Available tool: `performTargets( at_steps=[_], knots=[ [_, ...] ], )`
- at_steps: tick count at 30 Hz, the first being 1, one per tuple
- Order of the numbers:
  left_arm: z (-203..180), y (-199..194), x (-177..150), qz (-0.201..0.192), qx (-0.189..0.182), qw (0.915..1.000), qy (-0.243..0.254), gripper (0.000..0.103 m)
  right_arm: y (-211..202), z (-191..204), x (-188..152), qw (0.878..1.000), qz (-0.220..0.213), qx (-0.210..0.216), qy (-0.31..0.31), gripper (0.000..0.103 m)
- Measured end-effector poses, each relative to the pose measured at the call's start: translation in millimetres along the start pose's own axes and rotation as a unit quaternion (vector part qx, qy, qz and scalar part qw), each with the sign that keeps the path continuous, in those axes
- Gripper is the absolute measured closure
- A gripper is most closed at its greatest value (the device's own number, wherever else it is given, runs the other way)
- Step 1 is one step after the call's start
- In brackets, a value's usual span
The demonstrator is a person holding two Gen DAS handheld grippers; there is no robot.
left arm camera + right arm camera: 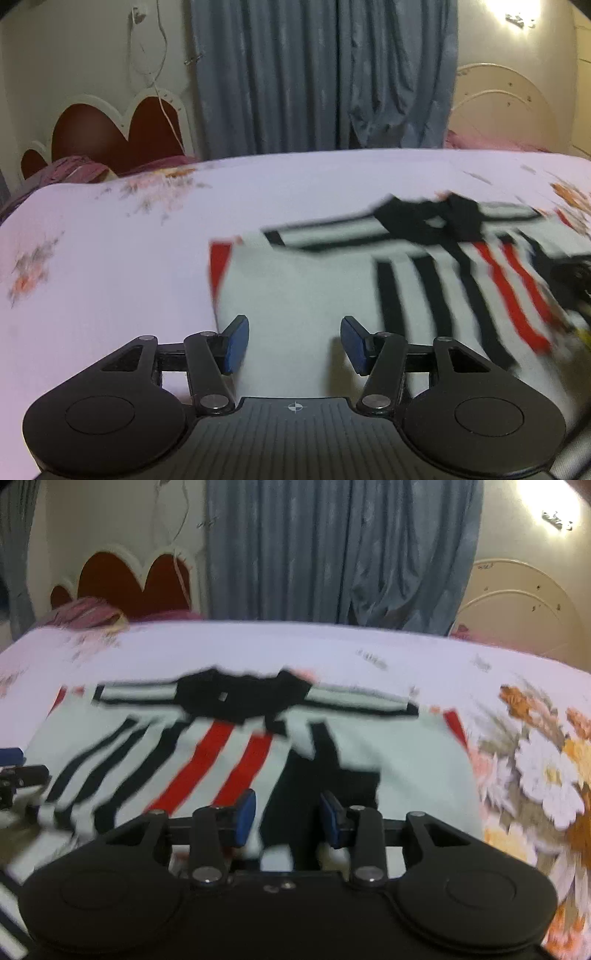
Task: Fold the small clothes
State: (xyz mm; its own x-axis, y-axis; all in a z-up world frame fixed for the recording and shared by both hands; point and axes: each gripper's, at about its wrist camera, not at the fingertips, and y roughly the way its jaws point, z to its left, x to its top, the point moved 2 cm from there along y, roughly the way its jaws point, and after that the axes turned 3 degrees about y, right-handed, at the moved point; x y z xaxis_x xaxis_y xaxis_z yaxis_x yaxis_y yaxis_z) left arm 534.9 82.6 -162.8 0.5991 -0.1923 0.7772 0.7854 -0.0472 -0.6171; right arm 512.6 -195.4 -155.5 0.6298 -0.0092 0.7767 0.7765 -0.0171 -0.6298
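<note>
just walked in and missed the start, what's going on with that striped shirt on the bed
A person is folding a small striped shirt on a floral bedsheet, with a handheld gripper in each hand. The left gripper and right gripper both hover open over its near edge, gripping nothing. The shirt lies spread out, collar away.

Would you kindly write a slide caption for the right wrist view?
Open right claw over a striped shirt lying on a floral bedsheet, blue curtain behind.
</note>
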Motion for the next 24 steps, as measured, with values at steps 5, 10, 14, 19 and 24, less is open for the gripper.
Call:
performTargets(
  at_steps=[5, 10, 14, 19, 24],
  knots=[
    [42, 75, 14, 0.067, -0.029, 0.9941, -0.081, 0.012, 46, -17, 17, 0.997, 0.048, -0.048, 0.023, 0.070],
    [47, 29, 7, 0.026, -0.043, 0.9932, -0.105, 0.013, 13, -25, 19, 0.999, 0.013, -0.029, 0.030, 0.067],
    [5, -17, -19, 0.001, -0.070, 0.9949, -0.073, 0.013, -11, -14, -1, 1.000, 0.006, -0.001, 0.024, 0.068],
    [-24, -9, -47, 0.033, -0.036, 0.9988, 0.006, 0.013, 2, -7, -21, 0.998, 0.044, -0.038, 0.008, 0.068],
    [-21, -11, -41, 0.041, -0.044, 0.9982, 0.009, 0.012, 3, 1, -20, 0.997, 0.053, -0.060, -0.002, 0.064]
  ],
)
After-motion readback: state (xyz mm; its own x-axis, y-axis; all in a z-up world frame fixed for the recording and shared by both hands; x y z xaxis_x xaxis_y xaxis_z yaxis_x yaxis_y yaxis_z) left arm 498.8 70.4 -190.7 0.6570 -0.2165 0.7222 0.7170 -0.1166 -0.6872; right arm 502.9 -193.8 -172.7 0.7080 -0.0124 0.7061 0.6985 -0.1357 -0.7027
